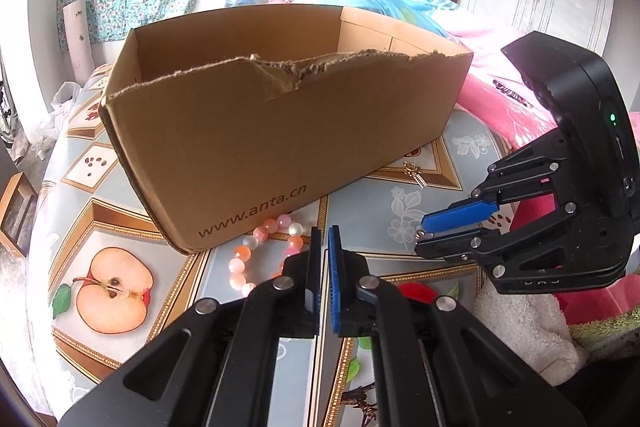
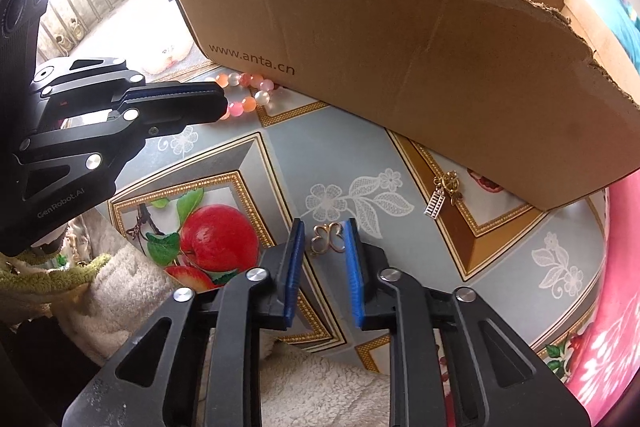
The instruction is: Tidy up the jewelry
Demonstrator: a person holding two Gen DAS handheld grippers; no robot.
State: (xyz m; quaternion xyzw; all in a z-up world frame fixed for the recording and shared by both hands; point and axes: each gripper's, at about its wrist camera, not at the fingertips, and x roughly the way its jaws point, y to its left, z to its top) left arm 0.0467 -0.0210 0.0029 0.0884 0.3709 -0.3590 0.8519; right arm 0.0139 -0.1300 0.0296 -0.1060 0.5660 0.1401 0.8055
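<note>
A torn cardboard box (image 2: 400,39) sits open on the worktop (image 2: 344,151), its long side running across in front of both grippers. Against its printed corner lies a bracelet of pink and white beads (image 1: 260,251), looped flat. Further along the box wall lies a gold charm earring (image 2: 442,193), its little ladder-shaped drop pointing away from the box. The right gripper (image 2: 322,241) points steeply down at a small gold butterfly-shaped piece (image 2: 329,238), which lies flat between its blue pads (image 2: 295,251); the jaws stand narrowly apart, and I cannot tell whether they touch it. The left gripper (image 1: 325,247) has its jaws closed with nothing between them, tips over the bracelet.
</note>
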